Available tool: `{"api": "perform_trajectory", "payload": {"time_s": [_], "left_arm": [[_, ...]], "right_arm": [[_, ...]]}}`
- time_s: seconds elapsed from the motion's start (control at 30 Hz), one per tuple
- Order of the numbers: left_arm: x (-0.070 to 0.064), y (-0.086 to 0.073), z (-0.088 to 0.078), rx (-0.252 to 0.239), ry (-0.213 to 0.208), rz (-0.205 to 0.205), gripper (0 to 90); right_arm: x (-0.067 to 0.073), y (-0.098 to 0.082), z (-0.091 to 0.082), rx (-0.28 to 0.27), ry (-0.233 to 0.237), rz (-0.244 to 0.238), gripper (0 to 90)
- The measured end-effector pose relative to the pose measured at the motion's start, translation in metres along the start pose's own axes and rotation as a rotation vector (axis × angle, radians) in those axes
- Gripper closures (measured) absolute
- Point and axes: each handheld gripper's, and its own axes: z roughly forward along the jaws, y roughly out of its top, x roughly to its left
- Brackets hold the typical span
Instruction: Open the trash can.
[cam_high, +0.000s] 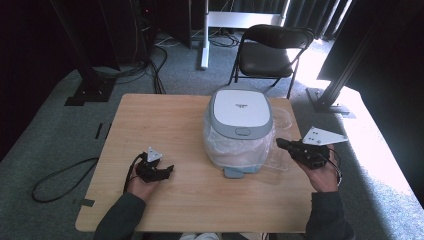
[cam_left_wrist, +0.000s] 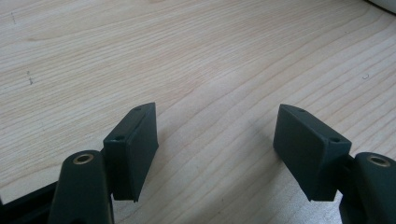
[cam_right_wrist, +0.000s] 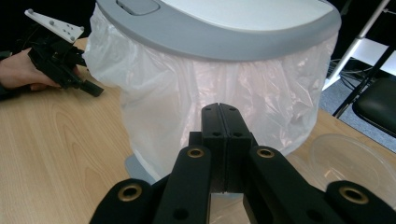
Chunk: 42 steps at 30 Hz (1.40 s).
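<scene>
A small bin (cam_high: 240, 125) with a grey and white lid (cam_right_wrist: 219, 18) stands on the wooden table (cam_high: 165, 120), and a white plastic bag (cam_right_wrist: 210, 93) hangs over its sides. In the right gripper view my right gripper (cam_right_wrist: 225, 116) points at the bag, its jaws pressed flat together with nothing between them. From above, that right gripper (cam_high: 280, 143) sits just off the bin's right side. My left gripper (cam_high: 169, 170) rests low on the table, left of the bin. In its own view the left gripper (cam_left_wrist: 217, 149) stands open over bare wood.
A clear plastic bowl (cam_right_wrist: 350, 163) lies on the table right of the bin, close behind my right gripper. The bin's grey pedal (cam_high: 236, 173) sticks out toward me. A black folding chair (cam_high: 267, 50) stands beyond the far table edge.
</scene>
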Motion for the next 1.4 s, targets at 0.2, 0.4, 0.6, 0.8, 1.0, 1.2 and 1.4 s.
{"api": "perform_trajectory", "payload": {"time_s": [0.2,0.4,0.6,0.8,1.0,1.2,1.4], "left_arm": [[0.0,0.0,0.0,0.0,0.0,0.0,30.8],[0.0,0.0,0.0,0.0,0.0,-0.001,30.8],[0.0,0.0,0.0,0.001,0.0,0.0,30.8],[0.0,0.0,0.0,-0.001,0.001,-0.002,30.8],[0.0,0.0,0.0,-0.001,0.001,-0.002,30.8],[0.0,0.0,0.0,0.0,0.001,-0.002,30.8],[0.0,0.0,0.0,0.0,0.001,-0.002,30.8]], "right_arm": [[0.003,0.005,0.003,-0.003,0.024,-0.02,89.9],[0.006,0.01,0.004,-0.018,0.05,-0.031,89.9],[0.008,0.015,0.002,-0.031,0.057,-0.047,89.9],[0.01,0.021,0.0,-0.05,0.066,-0.056,89.8],[0.011,0.027,-0.001,-0.057,0.077,-0.069,89.8],[0.014,0.033,0.0,-0.06,0.08,-0.082,89.8],[0.014,0.037,0.004,-0.072,0.091,-0.084,89.8]]}}
